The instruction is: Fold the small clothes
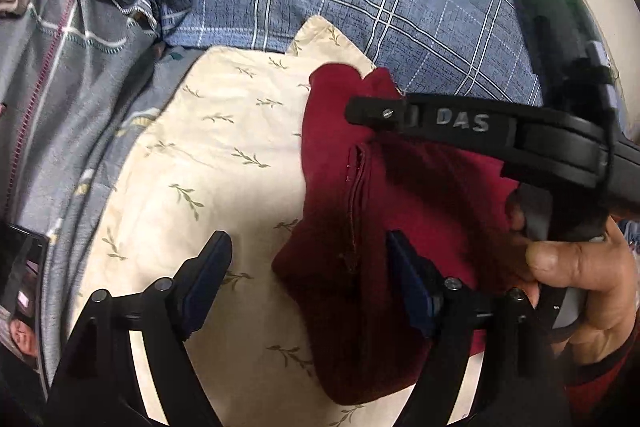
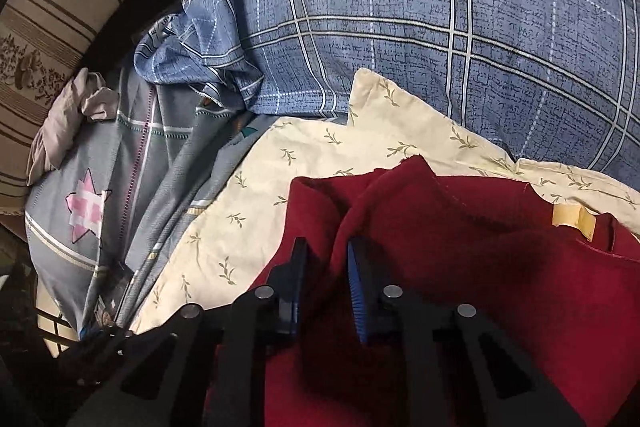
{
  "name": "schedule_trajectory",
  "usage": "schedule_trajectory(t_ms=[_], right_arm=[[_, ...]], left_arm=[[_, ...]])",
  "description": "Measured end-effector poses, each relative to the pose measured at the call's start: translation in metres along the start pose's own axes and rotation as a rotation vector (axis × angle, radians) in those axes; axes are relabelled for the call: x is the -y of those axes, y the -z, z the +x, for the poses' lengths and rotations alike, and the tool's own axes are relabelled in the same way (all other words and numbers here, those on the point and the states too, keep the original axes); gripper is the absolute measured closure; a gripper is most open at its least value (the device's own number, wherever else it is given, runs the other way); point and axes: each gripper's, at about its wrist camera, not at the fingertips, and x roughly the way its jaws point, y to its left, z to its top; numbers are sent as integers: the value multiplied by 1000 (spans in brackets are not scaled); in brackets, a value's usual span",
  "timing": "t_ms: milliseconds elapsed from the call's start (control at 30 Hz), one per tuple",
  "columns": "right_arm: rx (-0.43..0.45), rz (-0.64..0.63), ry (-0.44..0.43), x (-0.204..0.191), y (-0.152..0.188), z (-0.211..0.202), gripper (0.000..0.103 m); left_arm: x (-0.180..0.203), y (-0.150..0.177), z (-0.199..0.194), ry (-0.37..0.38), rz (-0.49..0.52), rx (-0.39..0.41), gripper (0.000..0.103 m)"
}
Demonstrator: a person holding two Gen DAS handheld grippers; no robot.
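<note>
While unfolded, red garment (image 2: 460, 227) on cream cloth (image 2: 304, 155)

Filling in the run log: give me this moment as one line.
stage: mid-fold | left claw: open over red cloth | right claw: pinching cloth fold | surface: cream sheet

One dark red garment (image 1: 360, 211) lies at centre frame on one cream leaf-print cloth (image 1: 224, 155). One blue plaid pillow (image 2: 400, 15) fills the top. One grey patterned quilt (image 2: 100, 195) sits at left. Two grippers appear: left gripper (image 1: 308, 287), right gripper (image 2: 326, 279).
</note>
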Motion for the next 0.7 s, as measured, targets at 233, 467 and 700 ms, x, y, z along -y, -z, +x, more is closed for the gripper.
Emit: schedule_trajectory(t_ms=[233, 467, 700], right_arm=[[29, 15, -27, 7, -2, -18, 88], [16, 85, -70, 17, -1, -26, 77], [-14, 96, -73, 6, -8, -21, 27]], left_arm=[[2, -4, 7, 61, -27, -1, 30], [17, -3, -9, 126, 26, 72, 66], [20, -2, -18, 131, 58, 94, 67]])
